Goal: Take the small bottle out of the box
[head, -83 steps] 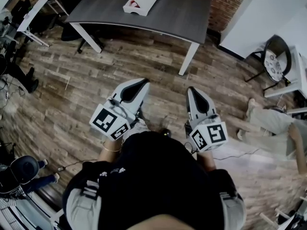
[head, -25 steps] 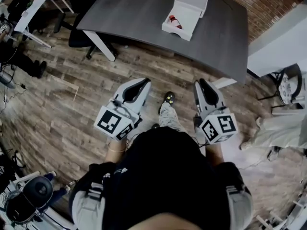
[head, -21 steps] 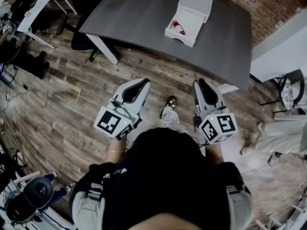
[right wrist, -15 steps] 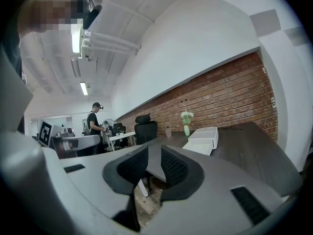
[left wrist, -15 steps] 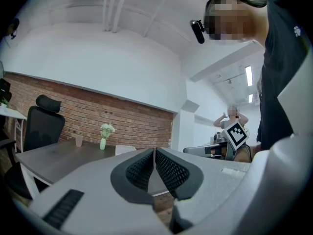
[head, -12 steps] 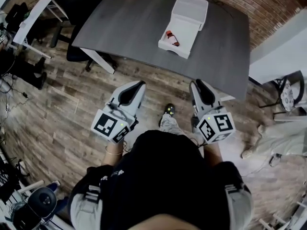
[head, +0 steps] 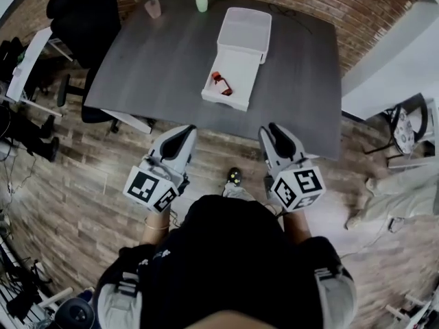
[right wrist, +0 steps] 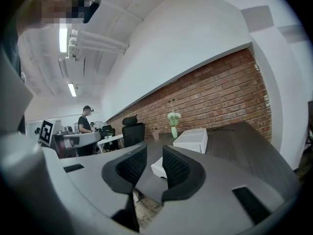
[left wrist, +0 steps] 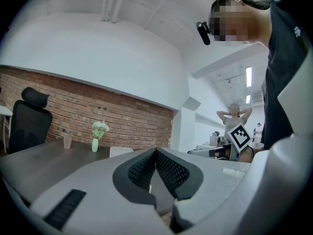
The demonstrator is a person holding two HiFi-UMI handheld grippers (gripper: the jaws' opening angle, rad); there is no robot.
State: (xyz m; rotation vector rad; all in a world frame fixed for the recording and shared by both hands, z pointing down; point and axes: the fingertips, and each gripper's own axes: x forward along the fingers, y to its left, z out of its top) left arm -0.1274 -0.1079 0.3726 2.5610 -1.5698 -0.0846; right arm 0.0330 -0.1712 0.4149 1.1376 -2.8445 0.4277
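White open plastic box (head: pixel 226 103) with its lid flipped back, right in the middle of the scene. Under the box: a dark grey table (head: pixel 151 67). Inside the box, at its left end: the small bottle with a red cap (head: pixel 221 83), looks to be lying on its side, not touched by anything else.

Behind the box, close to the red brick wall (head: pixel 322 5): a pale green vase with flowers (head: pixel 202 1). Behind the box and further to the left: a pink cup (head: pixel 152 7). Far left of the box: a black office chair (head: pixel 86 19).

On the near side of the box and well apart from it, over the brown wooden floor (head: pixel 62 163): two tools held by a person in a black top (head: pixel 226 266).

Front-left of the box: the left grey hand-held gripper (head: pixel 186 128), clenched, with its black pads (left wrist: pixel 144 169) pressed together at the tips and nothing in between.

Front-right of the box: the right grey hand-held gripper (head: pixel 271 127), released, jaws just been opening, with a clear gap and nothing held. Seen far off through that gap: the box
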